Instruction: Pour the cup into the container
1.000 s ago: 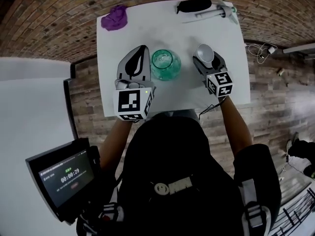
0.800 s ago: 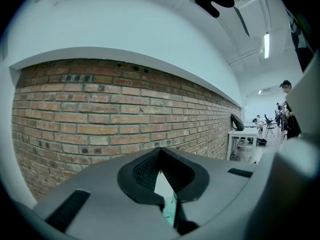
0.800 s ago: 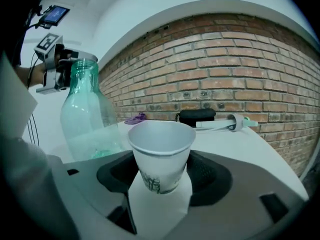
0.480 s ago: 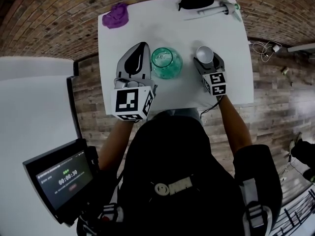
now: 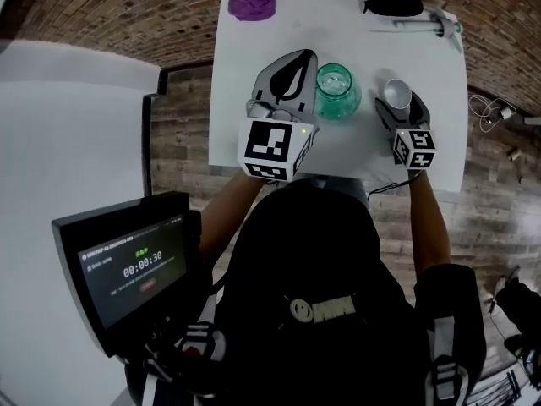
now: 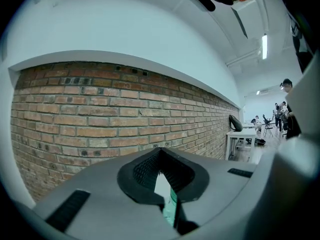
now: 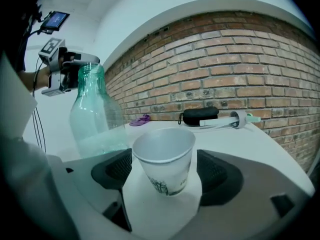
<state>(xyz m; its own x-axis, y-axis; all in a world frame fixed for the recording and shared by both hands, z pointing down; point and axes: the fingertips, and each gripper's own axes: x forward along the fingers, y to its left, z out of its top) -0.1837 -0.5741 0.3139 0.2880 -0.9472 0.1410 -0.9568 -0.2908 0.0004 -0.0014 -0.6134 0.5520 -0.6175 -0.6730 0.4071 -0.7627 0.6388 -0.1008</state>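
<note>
Looks like the pour's pretty much done: the paper cup (image 7: 164,159) sits upright and empty-looking on the white table (image 5: 245,100), near the green glass bottle (image 5: 337,91). The right gripper (image 7: 164,174) has just been spreading its jaws wide, so the cup stands loose between them. The left gripper (image 5: 294,62) is closed on nothing beside the bottle.

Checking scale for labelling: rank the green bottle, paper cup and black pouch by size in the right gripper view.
1. green bottle
2. paper cup, inflated by nearness to the camera
3. black pouch, farthest away

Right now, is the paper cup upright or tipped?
Upright: the cup stands base-down on the table, mouth up, between the jaws of the right gripper, which have just been opening.
</note>
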